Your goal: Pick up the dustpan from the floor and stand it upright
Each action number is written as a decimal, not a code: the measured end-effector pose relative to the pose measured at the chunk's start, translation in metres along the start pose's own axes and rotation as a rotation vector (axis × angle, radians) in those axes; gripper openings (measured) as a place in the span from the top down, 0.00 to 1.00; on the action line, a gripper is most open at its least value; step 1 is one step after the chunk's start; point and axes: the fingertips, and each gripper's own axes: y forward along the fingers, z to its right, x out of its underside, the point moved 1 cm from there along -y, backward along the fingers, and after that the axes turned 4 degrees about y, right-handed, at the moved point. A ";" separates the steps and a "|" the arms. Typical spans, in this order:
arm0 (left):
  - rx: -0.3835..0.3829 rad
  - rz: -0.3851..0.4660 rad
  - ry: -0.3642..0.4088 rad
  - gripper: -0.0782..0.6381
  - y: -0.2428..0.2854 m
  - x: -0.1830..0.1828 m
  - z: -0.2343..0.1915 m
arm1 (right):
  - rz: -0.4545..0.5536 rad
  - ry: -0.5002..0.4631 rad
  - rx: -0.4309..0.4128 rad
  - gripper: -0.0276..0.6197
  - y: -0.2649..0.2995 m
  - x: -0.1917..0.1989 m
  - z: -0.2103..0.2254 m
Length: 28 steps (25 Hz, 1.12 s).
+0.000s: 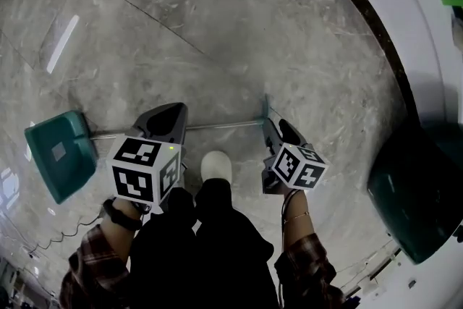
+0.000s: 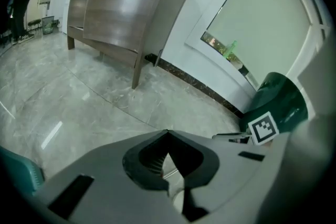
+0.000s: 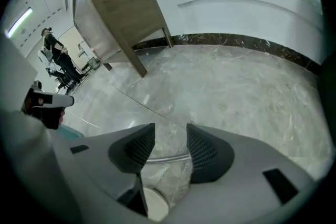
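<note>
The dustpan (image 1: 61,155) lies flat on the floor (image 1: 289,47), pan at nine o'clock. Its handle (image 1: 217,125) is partly hidden behind the left tool (image 2: 168,136), whose tips meet on nothing. The right tool (image 3: 170,131), toward three o'clock, gapes empty above the handle.

No words, brand names or numbers can be read anywhere. The only signs are black-and-white square code patterns on the marker cube (image 1: 145,170) of the left claw (image 1: 167,125) and on the cube (image 1: 298,166) of the right claw (image 1: 273,128). A small grey square label (image 1: 58,151) on the green dustpan (image 1: 72,177), left of the left claw's cube, looks blank.
</note>
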 end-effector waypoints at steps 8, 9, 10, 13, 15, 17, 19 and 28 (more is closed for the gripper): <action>0.058 -0.085 0.153 0.89 0.074 0.030 -0.003 | -0.089 0.047 0.074 0.68 0.081 0.026 0.058; 0.067 -0.084 0.165 0.89 0.080 0.029 -0.003 | -0.106 0.050 0.085 0.68 0.088 0.030 0.064; 0.074 -0.082 0.173 0.89 0.084 0.027 -0.004 | -0.123 0.048 0.095 0.68 0.095 0.034 0.070; 0.085 -0.069 0.172 0.89 0.091 0.021 -0.010 | -0.165 0.050 0.121 0.68 0.111 0.045 0.083; 0.082 -0.066 0.155 0.89 0.093 0.019 -0.018 | -0.186 0.060 0.139 0.68 0.120 0.051 0.087; 0.079 -0.067 0.137 0.89 0.091 0.019 -0.025 | -0.200 0.067 0.169 0.68 0.127 0.056 0.087; 0.084 -0.064 0.120 0.89 0.087 0.019 -0.028 | -0.195 0.061 0.207 0.69 0.129 0.057 0.088; 0.061 -0.036 0.041 0.89 0.060 0.010 -0.038 | -0.203 0.068 0.210 0.82 0.115 0.046 0.080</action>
